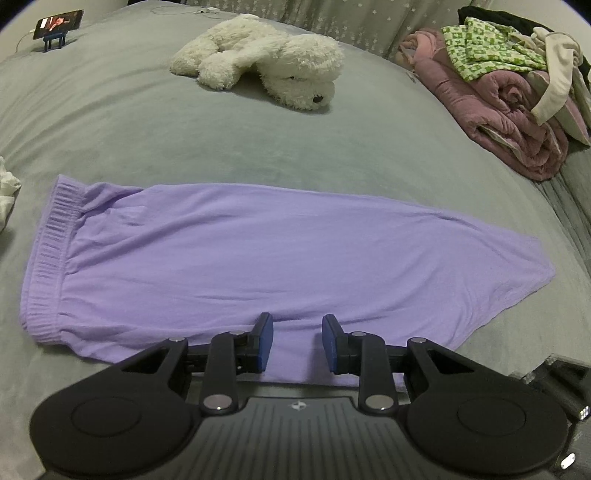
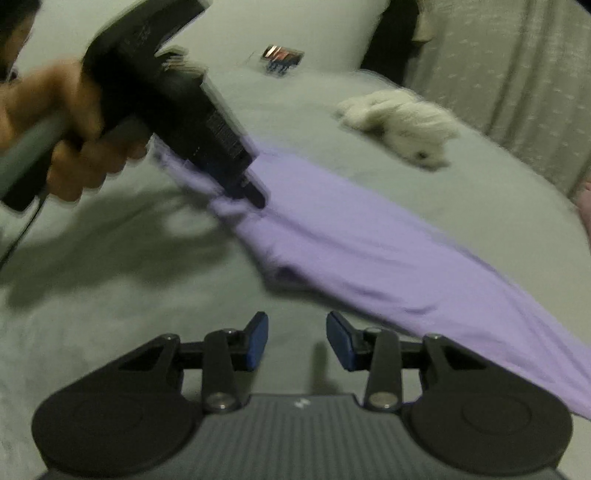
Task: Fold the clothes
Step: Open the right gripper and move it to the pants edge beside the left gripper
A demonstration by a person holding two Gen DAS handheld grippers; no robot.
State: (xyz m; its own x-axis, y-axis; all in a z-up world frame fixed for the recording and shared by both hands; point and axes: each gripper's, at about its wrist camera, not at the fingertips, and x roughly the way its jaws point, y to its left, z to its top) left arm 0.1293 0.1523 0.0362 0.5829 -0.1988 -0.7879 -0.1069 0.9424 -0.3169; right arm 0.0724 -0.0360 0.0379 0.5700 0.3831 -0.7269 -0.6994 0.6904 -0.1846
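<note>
Grey bedding (image 1: 155, 125) covers the whole working surface, and on it the purple garment (image 1: 258, 251) lies spread flat and lengthwise, elastic waistband to one end, tapering to the other. Judged from that lay, it has been smoothed ready for a fold. A pile of other clothes (image 1: 509, 96) waits at the bed's far corner, and a white plush dog (image 1: 266, 62) and a phone on a stand (image 1: 57, 26) sit well clear of the work.

My left gripper (image 1: 297, 341) points steeply down over the garment's near edge, jaws apart, nothing between the pads. In the right wrist view the hand (image 2: 70, 125) carrying it grips the handle firmly.

My right gripper (image 2: 297, 341) hangs over bare bedding just beside the garment, jaws apart and empty. That view is smeared, so its exact gap to the cloth is uncertain.
</note>
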